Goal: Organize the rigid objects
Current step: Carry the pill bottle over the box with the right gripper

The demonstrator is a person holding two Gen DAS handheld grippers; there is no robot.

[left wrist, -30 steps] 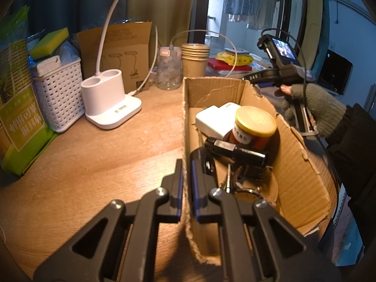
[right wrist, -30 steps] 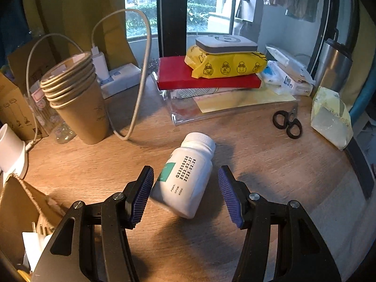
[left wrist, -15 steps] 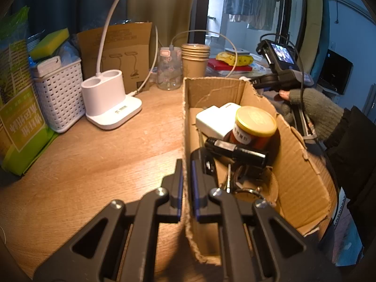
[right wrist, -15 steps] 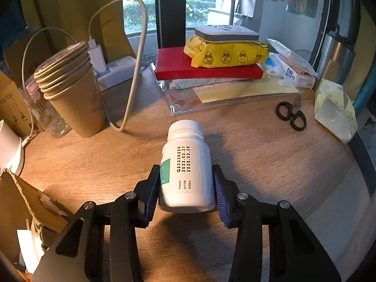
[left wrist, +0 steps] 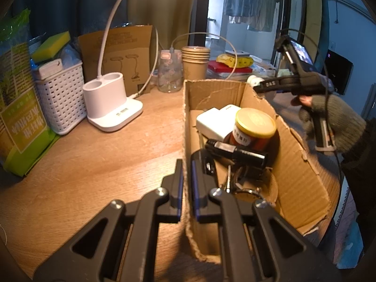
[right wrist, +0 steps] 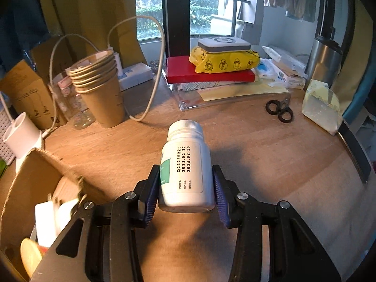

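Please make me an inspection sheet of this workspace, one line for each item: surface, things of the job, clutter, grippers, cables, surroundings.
Surface: wooden table, lit by warm lamp light.
Job's things: white bottle held by the right gripper; cardboard box holding a yellow-lid jar, a white adapter and a black tube.
Clutter: paper cups, scissors, red book, yellow pack, white basket, lamp base.
Grippers: left gripper shut on the box wall; right gripper shut on the bottle.
Cables: white cable looping behind the cups.
Surroundings: window with greenery outside, curtains.
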